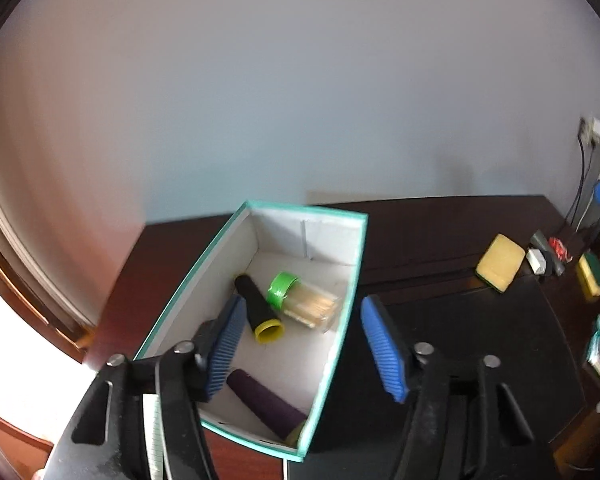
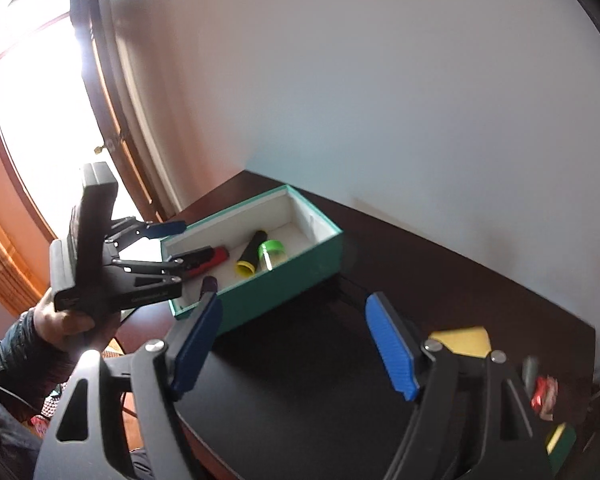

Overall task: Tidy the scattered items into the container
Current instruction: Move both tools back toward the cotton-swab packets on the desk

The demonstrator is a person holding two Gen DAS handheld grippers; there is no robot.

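A teal box (image 1: 342,320) with a white inside stands on the dark table; it also shows in the right wrist view (image 2: 276,280). Inside lie a black tube with a yellow end (image 1: 260,312), a green-capped jar of toothpicks (image 1: 304,298), a dark purple cylinder (image 1: 264,404) and a red-handled tool (image 2: 214,258). My left gripper (image 1: 304,340) is open and empty over the box's near end; it also shows in the right wrist view (image 2: 176,246). My right gripper (image 2: 296,344) is open and empty above the black mat. A yellow sponge (image 1: 500,262) lies on the table to the right.
A black mat (image 1: 460,340) lies right of the box. At the table's right end are a second yellow-green sponge (image 1: 592,276), small grey, white and red items (image 1: 548,254) and cables. A wall stands behind the table and a window to the left (image 2: 40,120).
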